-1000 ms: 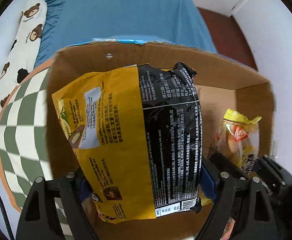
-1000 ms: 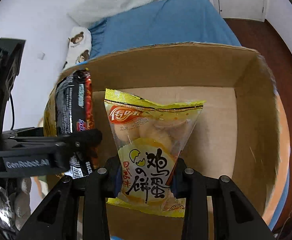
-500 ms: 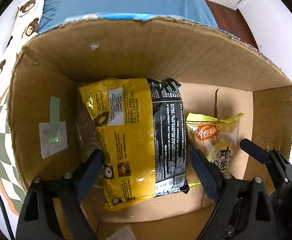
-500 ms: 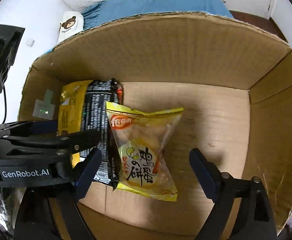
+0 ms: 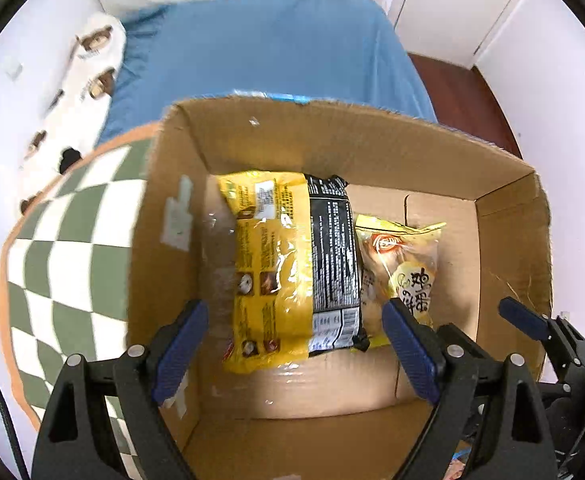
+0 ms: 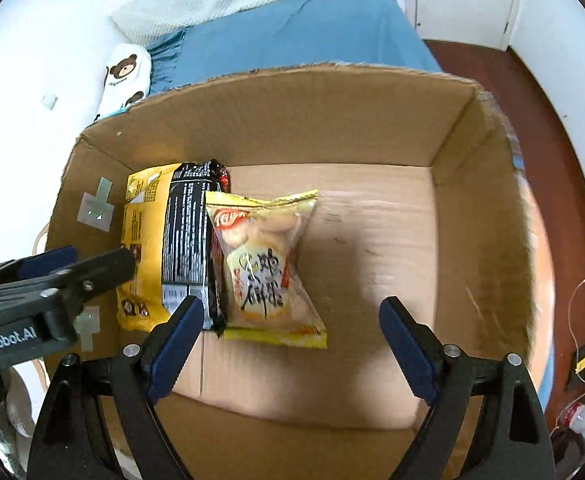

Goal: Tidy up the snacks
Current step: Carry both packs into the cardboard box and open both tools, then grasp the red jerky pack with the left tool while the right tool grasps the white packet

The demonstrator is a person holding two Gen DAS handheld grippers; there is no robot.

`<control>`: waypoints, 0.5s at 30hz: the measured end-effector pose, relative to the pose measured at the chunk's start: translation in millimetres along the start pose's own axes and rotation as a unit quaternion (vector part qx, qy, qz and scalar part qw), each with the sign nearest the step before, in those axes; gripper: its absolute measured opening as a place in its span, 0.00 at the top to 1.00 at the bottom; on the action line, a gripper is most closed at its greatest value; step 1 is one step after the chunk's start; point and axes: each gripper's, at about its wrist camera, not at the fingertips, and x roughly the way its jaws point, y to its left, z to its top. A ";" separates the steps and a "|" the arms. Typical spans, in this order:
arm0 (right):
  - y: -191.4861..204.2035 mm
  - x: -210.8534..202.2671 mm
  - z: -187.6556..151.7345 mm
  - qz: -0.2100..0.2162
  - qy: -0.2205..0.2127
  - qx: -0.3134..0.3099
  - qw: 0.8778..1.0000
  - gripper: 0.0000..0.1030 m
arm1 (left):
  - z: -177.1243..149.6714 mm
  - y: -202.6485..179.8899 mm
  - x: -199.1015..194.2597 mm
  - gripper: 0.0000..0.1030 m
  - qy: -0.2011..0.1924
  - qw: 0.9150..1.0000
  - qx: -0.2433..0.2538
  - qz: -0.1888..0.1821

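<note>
Now 2 snack bags (image 6: 228,248) lie boxed

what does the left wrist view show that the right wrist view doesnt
Only the left wrist view shows the green and white checkered mat left of the box, and the left claw from behind, wide open and empty.

Only the right wrist view shows the bare right half of the box floor, some thin wires on the floor at far right, and the right claw, also open and empty.

Both show the cardboard box, the yellow and black packet, the egg biscuit bag, the blue bedsheet and the bear pillow.
</note>
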 end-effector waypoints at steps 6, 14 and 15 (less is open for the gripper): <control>4.9 -54.1 -40.9 -0.022 -0.043 -0.013 0.999 0.11 | -28.3 2.3 -38.3 0.14 -0.051 0.999 0.001 0.013; 10.0 -107.2 -72.9 -0.025 -0.102 -0.004 0.994 0.11 | -61.3 -0.6 -89.1 0.14 -0.109 0.994 0.010 0.020; 11.5 -112.4 -76.0 -0.025 -0.109 -0.003 0.994 0.11 | -64.0 0.4 -93.5 0.14 -0.114 0.993 0.011 0.018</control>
